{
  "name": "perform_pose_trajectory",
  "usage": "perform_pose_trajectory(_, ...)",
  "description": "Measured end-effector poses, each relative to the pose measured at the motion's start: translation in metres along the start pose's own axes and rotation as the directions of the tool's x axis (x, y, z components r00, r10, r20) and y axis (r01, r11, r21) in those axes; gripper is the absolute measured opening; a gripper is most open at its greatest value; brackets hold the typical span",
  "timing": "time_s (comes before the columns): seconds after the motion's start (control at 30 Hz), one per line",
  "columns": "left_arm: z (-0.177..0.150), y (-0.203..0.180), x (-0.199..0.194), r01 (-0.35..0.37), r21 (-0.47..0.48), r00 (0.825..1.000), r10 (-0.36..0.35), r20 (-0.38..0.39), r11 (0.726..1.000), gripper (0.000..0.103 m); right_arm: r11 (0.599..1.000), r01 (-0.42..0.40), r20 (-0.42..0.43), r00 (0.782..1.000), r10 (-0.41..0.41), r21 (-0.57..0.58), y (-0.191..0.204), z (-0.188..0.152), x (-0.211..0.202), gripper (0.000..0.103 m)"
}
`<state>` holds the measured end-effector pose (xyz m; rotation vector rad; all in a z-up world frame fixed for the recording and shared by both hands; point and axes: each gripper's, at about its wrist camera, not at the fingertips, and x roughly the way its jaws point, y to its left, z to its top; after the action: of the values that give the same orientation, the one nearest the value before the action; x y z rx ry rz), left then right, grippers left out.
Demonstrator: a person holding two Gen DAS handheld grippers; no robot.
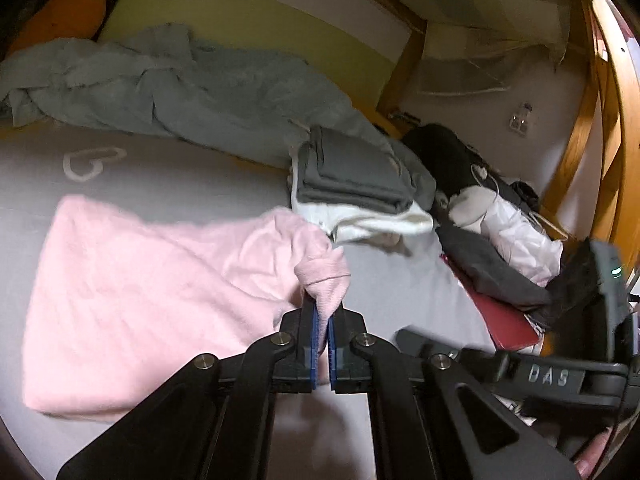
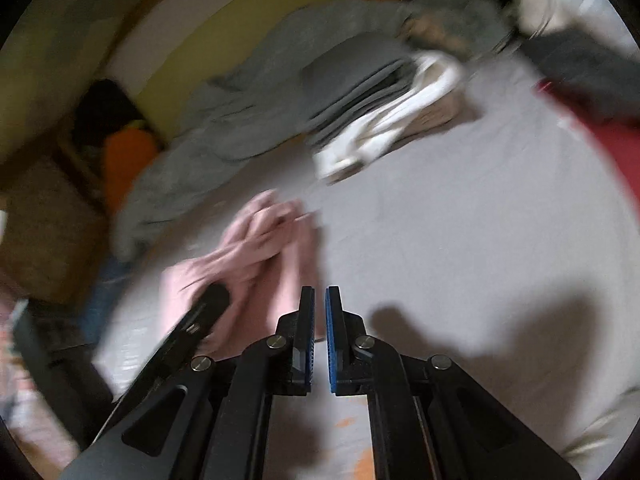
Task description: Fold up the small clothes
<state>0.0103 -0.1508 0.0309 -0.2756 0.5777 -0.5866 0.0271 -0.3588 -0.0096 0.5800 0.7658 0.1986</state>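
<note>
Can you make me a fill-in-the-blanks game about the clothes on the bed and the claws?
1. The left claw is shut on a soft ____ knitted garment.
2. In the folded pile, the dark grey folded cloth lies on top of a ____ folded cloth.
3. The right claw is shut and holds ____.
4. The crumpled blue-grey blanket lies behind the pile on the ____.

Missing words: pink; white; nothing; bed
</note>
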Motion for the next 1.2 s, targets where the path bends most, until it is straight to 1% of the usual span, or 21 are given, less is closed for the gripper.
perform_pose_trajectory(0.07,0.005,-0.002,-0.008,-0.007,0.022,1.000,0.007,0.023,1.000,0.003,0.990,-0.140,-0.087,0.986,0.141,0.017,0.002,0.003,0.015,0.005)
perform_pose_trajectory(0.1,0.007,-0.002,-0.011,-0.007,0.021,0.999,0.006,0.031,1.000,0.003,0.983,-0.181,-0.133,0.974,0.184,0.035,0.005,0.005,0.025,0.005)
perform_pose_trajectory(0.23,0.004,0.005,-0.013,0.011,-0.022,1.000,-0.011,0.022,1.000,0.003,0.985,-0.158,-0.232,0.958,0.171,0.075,0.020,0.029,0.068,0.005)
perform_pose_trajectory(0.33,-0.003,0.006,-0.005,0.007,-0.033,1.000,-0.007,-0.003,0.999,0.003,0.975,-0.171,-0.313,0.927,0.208,0.143,0.018,0.053,0.108,0.004)
perform_pose_trajectory(0.37,-0.005,0.005,-0.002,0.006,-0.027,1.000,-0.007,-0.013,1.000,0.003,0.976,-0.144,-0.316,0.930,0.189,0.161,0.014,0.061,0.116,0.004)
perform_pose_trajectory(0.4,-0.006,0.004,0.001,0.000,-0.014,1.000,0.000,-0.022,1.000,0.003,0.975,-0.138,-0.289,0.939,0.185,0.176,0.009,0.074,0.120,0.004)
perform_pose_trajectory(0.47,-0.008,0.001,0.010,0.000,0.014,0.999,0.001,-0.045,1.000,0.003,0.971,-0.181,-0.252,0.943,0.216,0.156,0.007,0.088,0.117,0.004)
perform_pose_trajectory(0.57,-0.011,-0.002,0.024,0.015,0.036,0.996,-0.012,-0.084,0.999,0.004,0.963,-0.237,-0.175,0.950,0.257,0.126,0.002,0.097,0.093,0.004)
perform_pose_trajectory(0.67,-0.016,-0.006,0.030,0.014,0.055,0.995,-0.009,-0.095,0.998,0.016,0.971,-0.229,-0.112,0.965,0.236,0.075,-0.003,0.097,0.064,0.006)
perform_pose_trajectory(0.7,-0.017,-0.008,0.028,0.023,0.058,0.995,-0.017,-0.098,0.998,0.022,0.975,-0.216,-0.114,0.968,0.222,0.059,-0.003,0.098,0.056,0.013)
perform_pose_trajectory(0.73,-0.018,-0.010,0.025,0.039,0.065,0.995,-0.032,-0.099,0.997,0.032,0.976,-0.212,-0.119,0.969,0.216,0.045,-0.002,0.097,0.050,0.027)
perform_pose_trajectory(0.77,-0.018,-0.013,0.018,0.065,0.079,0.994,-0.057,-0.096,0.995,0.037,0.976,-0.218,-0.117,0.968,0.220,0.029,-0.001,0.096,0.044,0.032)
perform_pose_trajectory(0.8,-0.019,-0.017,0.007,0.083,0.111,0.994,-0.075,-0.082,0.990,0.046,0.975,-0.221,-0.106,0.970,0.219,-0.002,0.002,0.094,0.034,0.041)
perform_pose_trajectory(0.83,-0.021,-0.020,-0.003,0.064,0.147,0.997,-0.056,-0.059,0.987,0.055,0.978,-0.206,-0.100,0.974,0.202,-0.030,0.005,0.092,0.028,0.049)
perform_pose_trajectory(0.87,-0.023,-0.023,-0.014,0.014,0.192,0.999,-0.008,-0.031,0.981,0.057,0.982,-0.175,-0.093,0.981,0.169,-0.068,0.012,0.088,0.023,0.053)
perform_pose_trajectory(0.9,-0.025,-0.022,-0.025,-0.031,0.221,0.999,0.032,-0.003,0.975,0.058,0.983,-0.154,-0.091,0.985,0.145,-0.099,0.013,0.084,0.018,0.061)
perform_pose_trajectory(0.93,-0.027,-0.017,-0.034,-0.062,0.229,0.998,0.060,0.015,0.972,0.058,0.983,-0.136,-0.092,0.988,0.125,-0.125,0.014,0.080,0.016,0.065)
perform_pose_trajectory(1.0,-0.029,0.000,-0.048,-0.137,0.210,0.990,0.133,0.036,0.968,0.058,0.977,-0.092,-0.105,0.992,0.073,-0.193,0.025,0.071,0.023,0.066)
perform_pose_trajectory(1.07,-0.028,0.024,-0.057,-0.227,0.177,0.974,0.221,0.050,0.958,0.058,0.969,-0.071,-0.154,0.987,0.035,-0.236,0.036,0.062,0.039,0.066)
perform_pose_trajectory(1.13,-0.027,0.048,-0.064,-0.315,0.138,0.949,0.310,0.055,0.939,0.058,0.960,-0.057,-0.210,0.978,-0.002,-0.274,0.043,0.049,0.052,0.068)
perform_pose_trajectory(1.2,-0.027,0.070,-0.068,-0.386,0.101,0.923,0.384,0.034,0.917,0.059,0.925,0.044,-0.261,0.953,-0.151,-0.378,0.051,0.034,0.068,0.074)
